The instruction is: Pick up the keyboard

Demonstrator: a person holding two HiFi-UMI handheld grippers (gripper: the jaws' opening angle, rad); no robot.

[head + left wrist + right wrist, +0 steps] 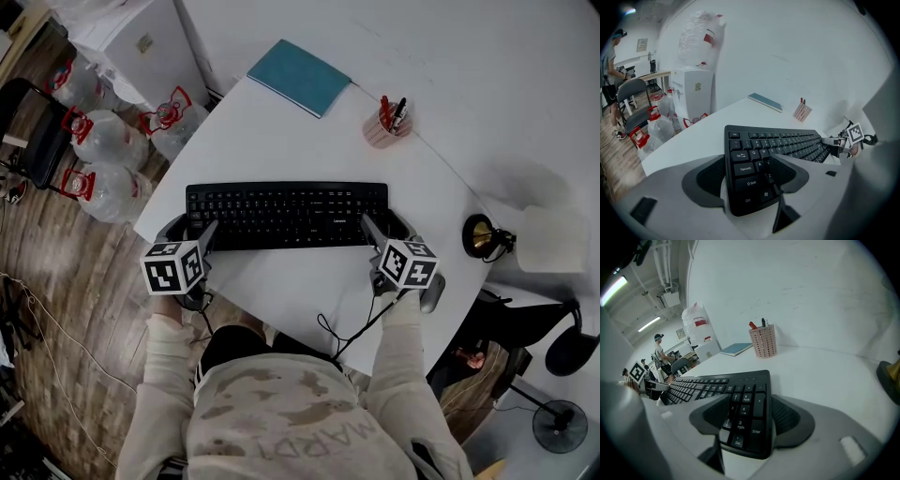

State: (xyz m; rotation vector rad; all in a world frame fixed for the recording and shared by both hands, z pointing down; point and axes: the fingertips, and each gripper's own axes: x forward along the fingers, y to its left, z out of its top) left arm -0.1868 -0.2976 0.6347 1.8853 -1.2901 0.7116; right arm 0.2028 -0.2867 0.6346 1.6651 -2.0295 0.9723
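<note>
A black keyboard [286, 214] lies flat on the white table [281, 291], near its front edge. My left gripper [192, 228] is at the keyboard's left end. In the left gripper view its jaws [747, 168] stand wide apart around the front left corner, one outside the edge, the other over the Z key area. My right gripper [386, 225] mirrors this at the number-pad end. One of its jaws [747, 416] lies over the number keys and the other is just past the right edge. The keyboard [717, 383] rests on the table.
A teal notebook [300, 77] and a pink pen cup [386, 127] sit behind the keyboard. A gold-and-black object [480, 234] and a white box [553, 239] are at the right. Water bottles [103, 141] stand on the floor at the left. A cable [347, 337] hangs off the front edge.
</note>
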